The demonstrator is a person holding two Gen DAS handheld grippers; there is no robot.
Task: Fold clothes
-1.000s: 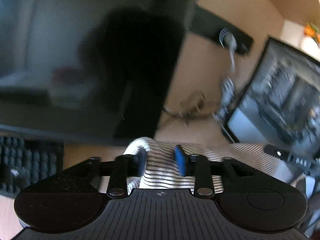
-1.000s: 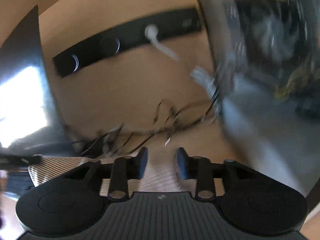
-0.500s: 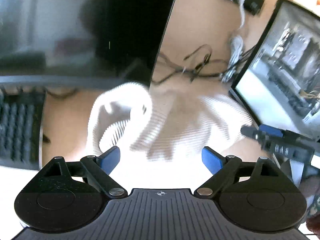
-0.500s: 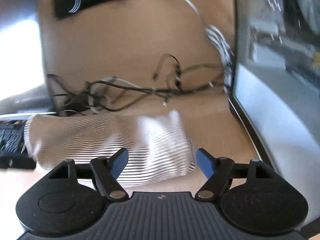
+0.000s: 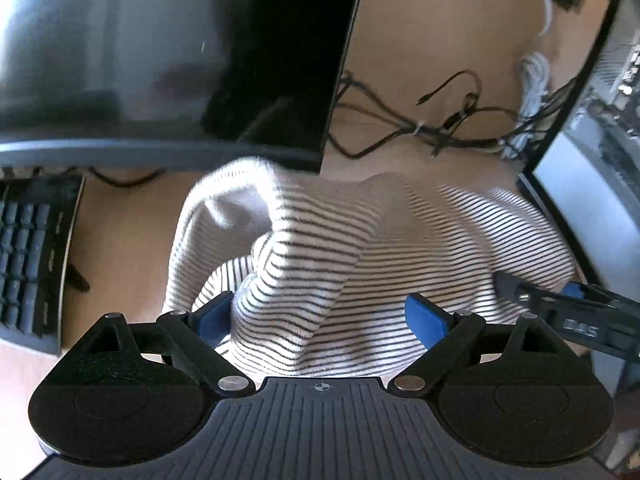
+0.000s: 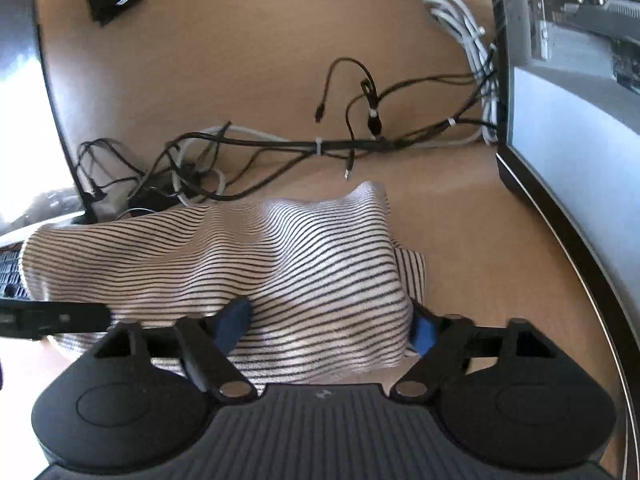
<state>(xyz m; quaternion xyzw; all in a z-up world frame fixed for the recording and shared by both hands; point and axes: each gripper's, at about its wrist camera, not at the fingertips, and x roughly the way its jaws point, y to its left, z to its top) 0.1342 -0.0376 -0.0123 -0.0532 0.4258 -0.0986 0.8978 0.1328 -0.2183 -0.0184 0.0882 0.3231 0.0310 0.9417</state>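
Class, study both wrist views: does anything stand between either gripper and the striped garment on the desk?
Nothing visible does. The striped garment lies directly between the closing jaws of the left gripper and the right gripper. The cables lie beyond it, and the monitor overhangs only its far edge.

desk: a tan wooden top (image 6: 248, 60) is lying under everything, sunlight falling across it
monitor: a dark screen (image 5: 160, 52) is standing at the left
keyboard: black keys (image 5: 28, 252) are sitting at the far left
cables: black and white leads (image 6: 340, 144) are trailing along the back
computer case: an open case (image 6: 568, 92) is standing at the right
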